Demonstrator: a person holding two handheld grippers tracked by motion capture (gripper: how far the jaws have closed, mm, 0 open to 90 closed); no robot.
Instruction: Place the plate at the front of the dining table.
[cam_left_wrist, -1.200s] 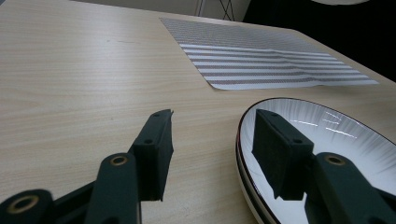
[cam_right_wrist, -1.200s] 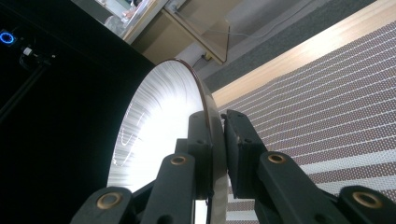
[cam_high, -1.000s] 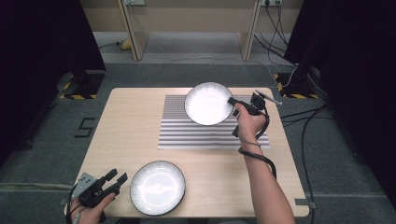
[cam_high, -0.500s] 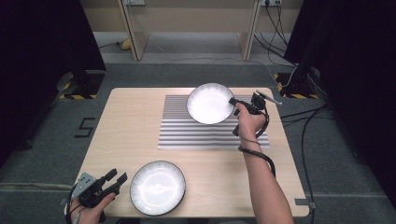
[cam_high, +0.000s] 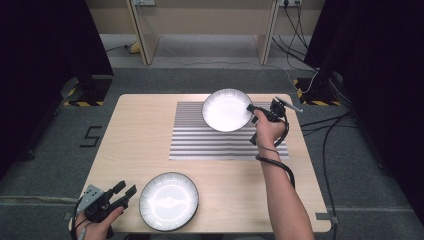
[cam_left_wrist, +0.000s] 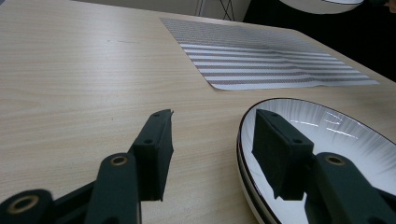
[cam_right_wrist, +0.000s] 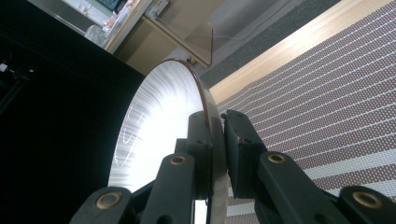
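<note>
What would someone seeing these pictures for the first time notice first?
Probably the bright white plate at the far edge of the striped mat, clamped by its rim in the right gripper. Next, the second plate lying flat at the table's near edge. The left gripper sits open just left of it.

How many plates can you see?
2. One plate lies on the table's near edge, beside the open left hand-held gripper. The other plate is over the striped mat, its rim pinched by the right hand-held gripper.
</note>
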